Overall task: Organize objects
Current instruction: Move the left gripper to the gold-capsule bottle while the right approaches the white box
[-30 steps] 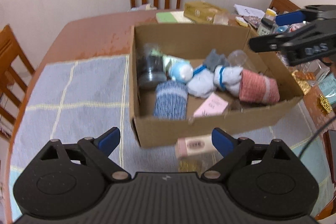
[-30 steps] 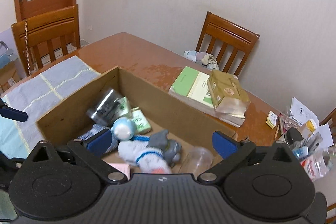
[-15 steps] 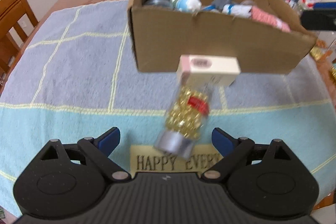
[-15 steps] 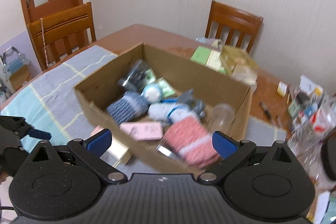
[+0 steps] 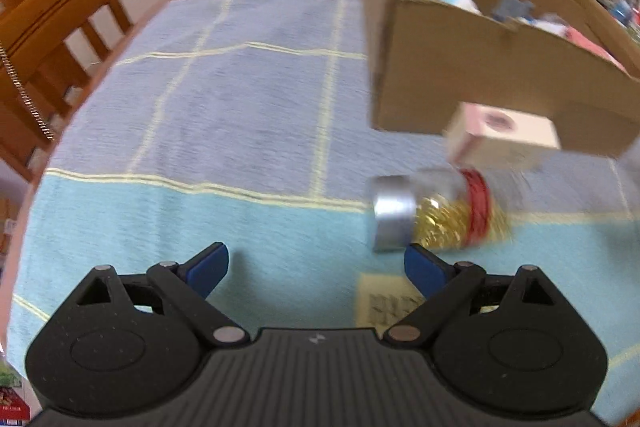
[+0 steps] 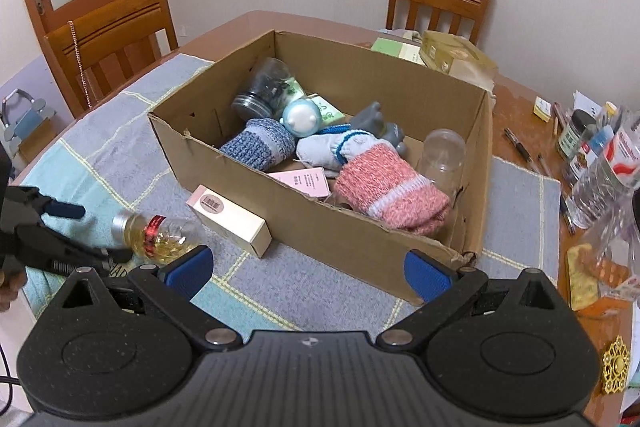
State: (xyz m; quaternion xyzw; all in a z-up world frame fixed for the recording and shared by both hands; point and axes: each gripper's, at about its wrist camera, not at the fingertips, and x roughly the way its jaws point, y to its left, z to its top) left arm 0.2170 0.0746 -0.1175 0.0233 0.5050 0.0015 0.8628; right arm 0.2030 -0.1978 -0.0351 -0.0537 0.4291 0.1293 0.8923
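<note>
A small clear jar (image 5: 440,217) with gold contents, a red band and a silver lid lies on its side on the blue mat. It is just past the right fingertip of my left gripper (image 5: 314,263), which is open and empty. Behind the jar (image 6: 156,235) a cream and pink carton (image 6: 230,221) rests against the cardboard box (image 6: 360,239). The box holds rolled knit socks, a glass jar, a clear cup and a pink carton. My right gripper (image 6: 308,269) hovers open and empty over the box's near wall. The left gripper (image 6: 94,233) shows at the left edge.
Wooden chairs (image 6: 108,39) stand at the table's left and far sides. Bottles and pens (image 6: 600,155) crowd the right end, with books and a tan packet (image 6: 448,57) behind the box. A gold ornament (image 6: 616,371) lies at the near right. The checked mat (image 5: 240,99) stretches left of the box.
My left gripper dropped toward the mat and swung left, so the jar slid from between its fingers to its right side. My right gripper pulled back from the box. Both stayed open.
</note>
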